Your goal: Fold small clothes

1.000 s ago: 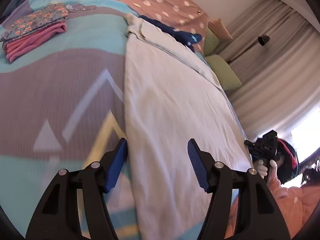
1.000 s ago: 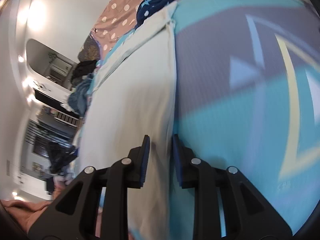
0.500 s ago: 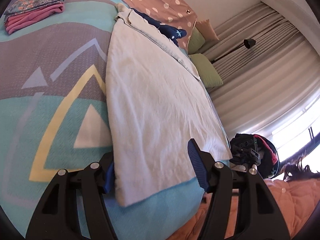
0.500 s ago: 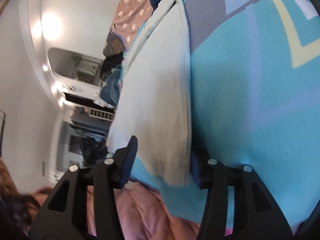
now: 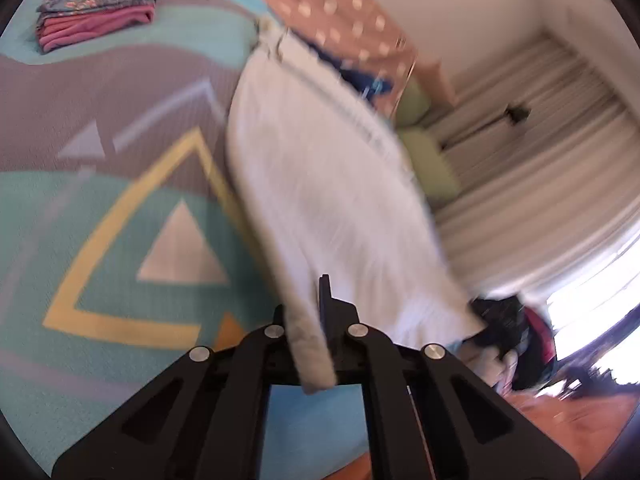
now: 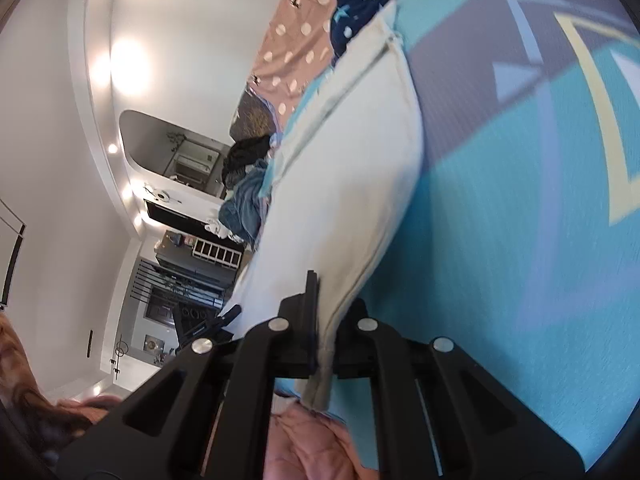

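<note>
A teal, grey and yellow geometric bedspread (image 5: 100, 240) is filling both views, carrying the long pale cream garment (image 5: 332, 200). Each view is showing one lower hem corner: the left gripper (image 5: 310, 322) and right gripper (image 6: 326, 320) are clamping them. Folded pink and floral clothes (image 5: 96, 26) are sitting upper left, in the left view only.

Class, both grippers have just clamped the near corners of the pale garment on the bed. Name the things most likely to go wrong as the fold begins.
1. The left gripper pinches only a thin strip at the edge of the pale garment, so the cloth may slip out.
2. The right gripper also bites right at the hem; uneven pulls could skew the fold.
3. The far end lies against the navy star-print clothing, which might drag along.
</note>
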{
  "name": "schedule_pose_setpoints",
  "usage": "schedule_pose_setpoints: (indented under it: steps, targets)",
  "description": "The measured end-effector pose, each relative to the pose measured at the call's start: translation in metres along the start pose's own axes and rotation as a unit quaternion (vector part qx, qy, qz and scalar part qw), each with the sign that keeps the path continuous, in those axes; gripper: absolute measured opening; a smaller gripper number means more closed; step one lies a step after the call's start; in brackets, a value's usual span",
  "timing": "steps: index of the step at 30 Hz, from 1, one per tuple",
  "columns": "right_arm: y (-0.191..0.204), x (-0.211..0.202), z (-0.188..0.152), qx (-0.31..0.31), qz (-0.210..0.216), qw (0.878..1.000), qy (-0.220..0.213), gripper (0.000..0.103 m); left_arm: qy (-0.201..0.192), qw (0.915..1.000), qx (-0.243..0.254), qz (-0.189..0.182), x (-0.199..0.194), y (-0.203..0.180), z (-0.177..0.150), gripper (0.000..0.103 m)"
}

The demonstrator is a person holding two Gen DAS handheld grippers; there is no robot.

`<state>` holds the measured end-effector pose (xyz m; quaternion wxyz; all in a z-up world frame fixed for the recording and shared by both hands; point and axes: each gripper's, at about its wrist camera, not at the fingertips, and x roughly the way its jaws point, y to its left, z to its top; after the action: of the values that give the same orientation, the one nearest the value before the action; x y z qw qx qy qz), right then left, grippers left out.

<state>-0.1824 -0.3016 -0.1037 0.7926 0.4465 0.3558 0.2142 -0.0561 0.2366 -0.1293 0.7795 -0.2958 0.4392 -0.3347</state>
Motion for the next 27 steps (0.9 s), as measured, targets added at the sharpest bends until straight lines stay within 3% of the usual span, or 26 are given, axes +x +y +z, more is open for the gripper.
schedule_pose_setpoints:
  steps: [4, 7, 13, 16, 19, 22, 23, 25, 27]
  targets:
    - [0.024, -0.006, 0.014, -0.025, 0.022, 0.999, -0.029, 0.005, -0.042, 0.9981, 0.024, -0.037, -0.018, -0.024, 0.01, 0.002]
    - [0.044, -0.022, 0.024, -0.053, 0.039, 0.996, -0.057, 0.005, -0.048, 0.994, 0.085, -0.048, -0.029, -0.062, 0.014, 0.002]
    - [0.062, -0.053, 0.024, -0.085, 0.028, 0.992, -0.087, 0.004, -0.083, 0.9864, 0.12, -0.076, -0.056, -0.098, 0.009, 0.002]
    - [0.063, -0.059, 0.02, -0.094, 0.016, 0.991, -0.09, 0.004, -0.086, 0.9839, 0.14, -0.07, -0.063, -0.104, -0.003, 0.001]
    - [0.052, -0.051, 0.021, -0.091, 0.007, 0.993, -0.077, 0.004, -0.068, 0.9893, 0.12, -0.047, -0.05, -0.089, -0.005, 0.001]
    - [0.038, -0.045, 0.019, -0.074, -0.007, 0.995, -0.065, 0.004, -0.042, 0.9955, 0.085, 0.008, -0.033, -0.059, -0.012, 0.002]
    - [0.032, -0.041, 0.018, -0.068, -0.017, 0.996, -0.057, 0.004, -0.035, 0.9965, 0.071, 0.027, -0.028, -0.049, -0.015, 0.006]
    - [0.023, -0.038, 0.015, -0.06, -0.034, 0.997, -0.047, 0.004, -0.025, 0.9968, 0.05, 0.057, -0.023, -0.032, -0.02, 0.024]
    - [0.014, -0.037, 0.011, -0.053, -0.049, 0.997, -0.04, 0.004, -0.017, 0.996, 0.029, 0.083, -0.021, -0.018, -0.023, 0.054]
